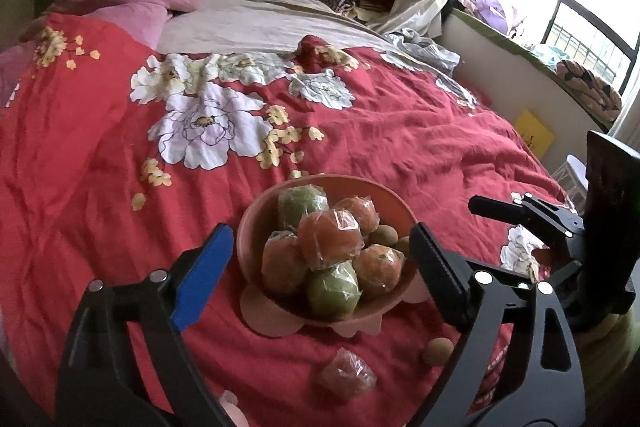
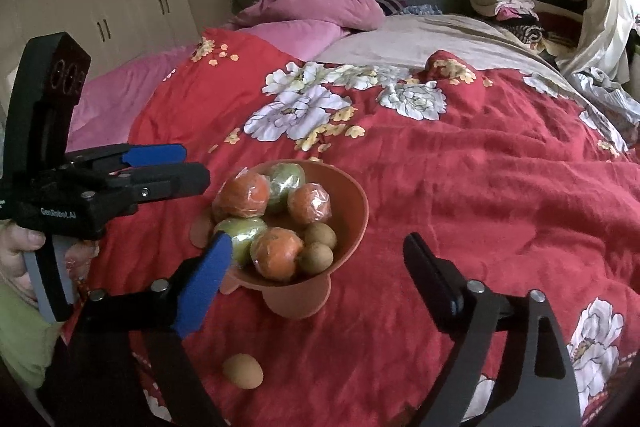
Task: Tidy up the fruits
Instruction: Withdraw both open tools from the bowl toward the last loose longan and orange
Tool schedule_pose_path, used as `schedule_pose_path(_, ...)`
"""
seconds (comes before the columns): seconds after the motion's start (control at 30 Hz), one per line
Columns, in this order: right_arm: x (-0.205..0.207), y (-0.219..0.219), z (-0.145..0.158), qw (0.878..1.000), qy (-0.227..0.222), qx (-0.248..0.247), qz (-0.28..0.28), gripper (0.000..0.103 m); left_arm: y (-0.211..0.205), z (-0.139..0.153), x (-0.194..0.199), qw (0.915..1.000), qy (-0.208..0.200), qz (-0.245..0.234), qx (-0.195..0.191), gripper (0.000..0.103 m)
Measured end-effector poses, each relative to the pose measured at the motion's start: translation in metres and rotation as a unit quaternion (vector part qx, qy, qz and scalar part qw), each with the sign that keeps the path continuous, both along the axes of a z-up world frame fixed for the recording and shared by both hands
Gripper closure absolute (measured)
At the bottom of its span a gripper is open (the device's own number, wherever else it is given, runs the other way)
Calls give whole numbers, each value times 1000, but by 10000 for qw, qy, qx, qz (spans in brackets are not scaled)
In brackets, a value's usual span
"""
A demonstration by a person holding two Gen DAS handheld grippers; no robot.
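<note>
Presently, the terracotta-coloured bowl stands on my red floral quilt, resting on a scalloped foot of the same colour. Inside it I count plastic-wrapped orange fruits, two wrapped green fruits, and small brown round fruits gathered at one side, all heaped together and touching. Outside the bowl, one brown round fruit lies loose on the quilt on the near side, and a wrapped reddish fruit lies just beside it, also on the quilt and apart from the bowl. My left gripper has its fingers spread wide, one blue pad and one black pad flanking the bowl from the near side with nothing pressed between them. My right gripper likewise stands wide apart and holds nothing; its blue pad overlaps the bowl's near rim in the right wrist view, though I cannot tell whether it touches. On the body of the left gripper, seen from the right wrist view, white lettering reads "GenRobot.AI". My hand wraps that gripper's grey handle, with a green sleeve below. No other writing is legible.
</note>
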State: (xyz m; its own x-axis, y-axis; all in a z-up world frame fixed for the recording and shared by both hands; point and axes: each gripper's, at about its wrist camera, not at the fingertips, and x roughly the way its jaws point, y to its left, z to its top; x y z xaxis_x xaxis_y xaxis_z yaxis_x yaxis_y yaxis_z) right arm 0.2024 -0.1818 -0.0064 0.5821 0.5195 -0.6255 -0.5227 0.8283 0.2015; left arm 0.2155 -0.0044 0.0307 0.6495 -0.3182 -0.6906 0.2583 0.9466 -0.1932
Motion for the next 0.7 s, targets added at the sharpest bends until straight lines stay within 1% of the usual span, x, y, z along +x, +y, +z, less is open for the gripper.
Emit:
schedule_pose_path(0.03,-2,0,1,10000,-10,9,5,14,0,0,-1,10000,1,8,-1,15)
schedule_pose_path(0.17,-7,-1,3,10000,-63,-24,12,12,1,2,-6,10000,-15,76,15,10)
schedule_pose_path(0.3,-16,-2,3,9998,-139,-124,28,11,4,5,-13,9999,-42,150,29,10)
schedule_pose_path(0.7,-40,-2,-1,9995,-156,-216,190,11,11,3,-26,9994,-23,346,67,10)
